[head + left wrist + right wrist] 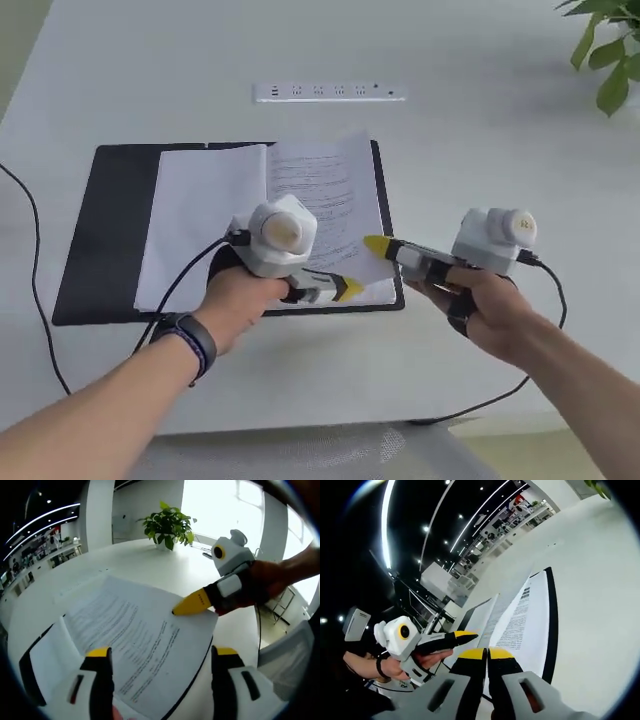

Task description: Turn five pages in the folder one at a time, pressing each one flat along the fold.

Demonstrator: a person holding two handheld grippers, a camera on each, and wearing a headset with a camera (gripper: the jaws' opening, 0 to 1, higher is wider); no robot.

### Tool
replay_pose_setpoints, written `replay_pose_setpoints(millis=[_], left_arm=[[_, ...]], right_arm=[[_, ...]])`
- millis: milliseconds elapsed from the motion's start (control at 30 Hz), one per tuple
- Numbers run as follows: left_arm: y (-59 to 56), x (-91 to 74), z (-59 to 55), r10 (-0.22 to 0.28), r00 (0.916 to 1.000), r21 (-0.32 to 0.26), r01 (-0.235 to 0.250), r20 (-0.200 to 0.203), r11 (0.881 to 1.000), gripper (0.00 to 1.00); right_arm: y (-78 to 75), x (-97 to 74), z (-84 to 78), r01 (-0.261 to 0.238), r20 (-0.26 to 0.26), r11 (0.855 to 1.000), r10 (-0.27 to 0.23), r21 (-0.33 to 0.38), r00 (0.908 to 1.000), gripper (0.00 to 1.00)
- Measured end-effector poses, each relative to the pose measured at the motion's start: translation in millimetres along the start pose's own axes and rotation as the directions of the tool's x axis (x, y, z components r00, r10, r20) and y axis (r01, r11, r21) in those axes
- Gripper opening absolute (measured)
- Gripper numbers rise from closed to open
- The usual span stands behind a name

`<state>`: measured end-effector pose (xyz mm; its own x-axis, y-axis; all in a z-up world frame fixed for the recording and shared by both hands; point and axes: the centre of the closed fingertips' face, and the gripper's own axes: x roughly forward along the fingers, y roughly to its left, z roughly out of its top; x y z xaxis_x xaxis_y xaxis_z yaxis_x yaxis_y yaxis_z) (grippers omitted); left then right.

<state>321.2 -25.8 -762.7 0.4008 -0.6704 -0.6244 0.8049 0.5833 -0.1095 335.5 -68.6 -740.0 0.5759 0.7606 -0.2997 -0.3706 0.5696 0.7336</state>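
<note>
Page-turn is under way: our right tongs (480, 654), closed, touch the page (330, 190) corner, perhaps pinching it. Our left tongs (160, 652) gape open; next we lift it leftward.

Soft daylight is washing the white tabletop (480, 60); a window (210, 505) is glaring out, and fisheye edges are bending, blurring.

The yellow-tipped left gripper (162, 652) stood spread wide above a printed white paper page (125, 635); the right gripper's (186, 608) closed tip touched that page's edge.
</note>
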Motion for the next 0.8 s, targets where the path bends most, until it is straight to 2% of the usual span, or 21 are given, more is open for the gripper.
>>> replay_pose_setpoints(millis=[67,233,333,500,700,800], left_arm=[[6.3,-9.0,1.2,0.014,0.9998,-0.003,-0.014,0.013,1.0,0.81],[20.1,-27.6,1.3,0.041,0.9985,-0.02,-0.04,0.036,0.999,0.81],[27.8,-42.2,-2.3,0.058,0.9974,-0.019,-0.058,0.041,0.998,0.81],[45.4,-65.3,-16.2,0.086,0.996,-0.008,-0.086,0.026,0.996,0.81],[66.0,-94.1,-23.4,0.131,0.9905,-0.037,-0.13,0.04,0.991,0.81],[74.0,-107.4,-27.4,0.151,0.9875,-0.045,-0.149,0.045,0.988,0.82]], right_arm=[[8.8,2.4,4.3,-0.024,0.014,1.0,0.024,-0.002,0.9996,0.0],[25.3,9.9,9.8,-0.049,0.021,0.998,0.05,-0.028,0.9985,0.0],[36.2,17.2,14.9,-0.069,0.03,0.997,0.07,-0.035,0.9971,0.0],[61.7,33.6,20.2,-0.121,0.028,0.99,0.123,-0.069,0.992,0.0],[80.8,49.0,26.3,-0.156,0.022,0.983,0.159,-0.098,0.987,0.0],[95.8,56.2,23.1,-0.177,0.009,0.977,0.18,-0.114,0.9837,0.0]])
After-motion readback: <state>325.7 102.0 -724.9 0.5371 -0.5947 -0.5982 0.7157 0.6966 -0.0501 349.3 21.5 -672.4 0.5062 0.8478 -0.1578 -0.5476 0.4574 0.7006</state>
